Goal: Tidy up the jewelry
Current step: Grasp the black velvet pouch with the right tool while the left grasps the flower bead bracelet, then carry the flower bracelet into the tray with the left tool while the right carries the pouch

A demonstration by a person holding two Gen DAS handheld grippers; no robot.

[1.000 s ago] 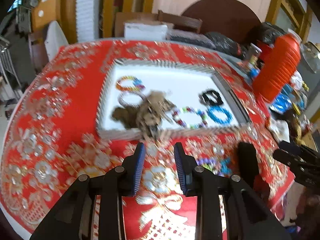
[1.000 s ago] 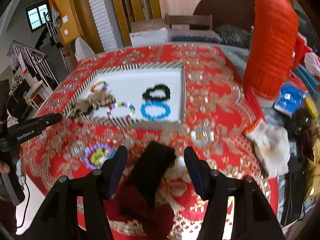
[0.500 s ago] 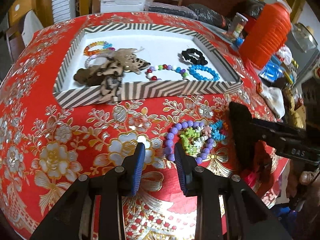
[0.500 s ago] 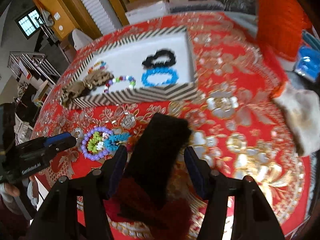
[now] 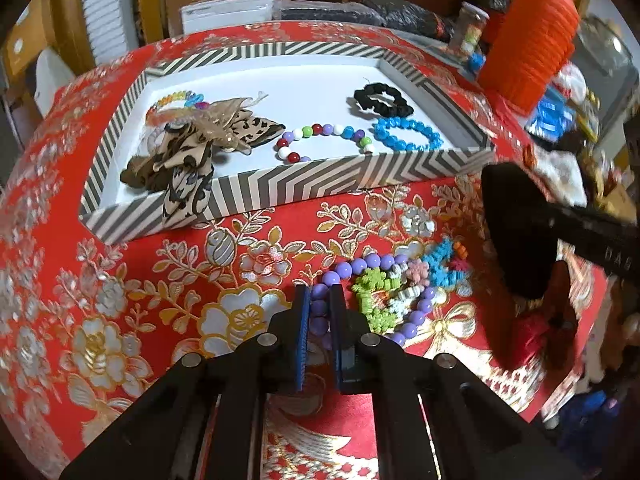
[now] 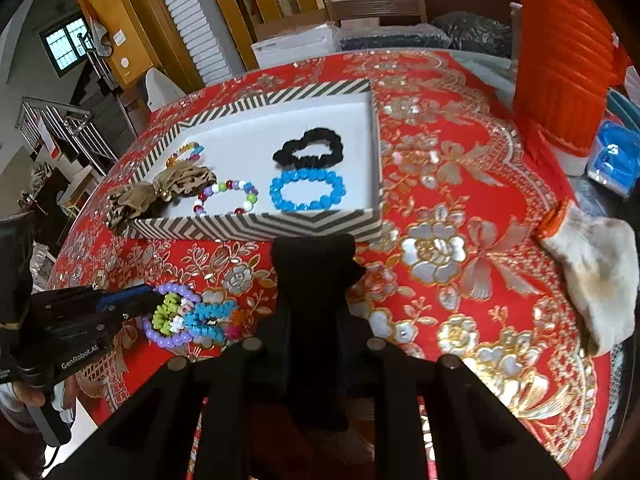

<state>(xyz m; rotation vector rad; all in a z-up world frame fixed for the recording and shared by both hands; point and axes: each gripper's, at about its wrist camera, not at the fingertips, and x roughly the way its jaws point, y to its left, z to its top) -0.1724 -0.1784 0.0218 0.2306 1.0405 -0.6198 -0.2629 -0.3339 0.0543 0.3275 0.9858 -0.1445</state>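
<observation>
A: Where is the left gripper (image 5: 319, 300) right now?

B: Down at the cluster of loose bracelets on the red tablecloth (image 5: 100, 280). Its blue-padded fingers are drawn close together with the near arc of the purple bead bracelet (image 5: 340, 276) between them, so it looks pinched on that strand.

A: And the rest of the cluster?

B: A green bracelet (image 5: 372, 296) and a blue spiky one (image 5: 444, 268) lie inside and across the purple ring, touching it. I'd judge they may drag along if the purple one is lifted.

A: Which way is the tray from there?

B: The striped tray (image 5: 304, 188) sits straight ahead of the left gripper, its long side running across the view, its near wall between the cluster and the white floor. Already inside are a black scrunchie (image 5: 382, 100), a blue bead bracelet (image 5: 406, 136), a multicoloured bead bracelet (image 5: 320, 142) and a leopard bow (image 5: 200, 148).

A: So the move?

B: Up, forward over that wall, then down, I think. The left hand is the nearer one.

A: And the right gripper (image 6: 312, 308)?

B: It's closed on a black cloth pouch (image 6: 312, 280), held just beside the cluster on the right.
</observation>
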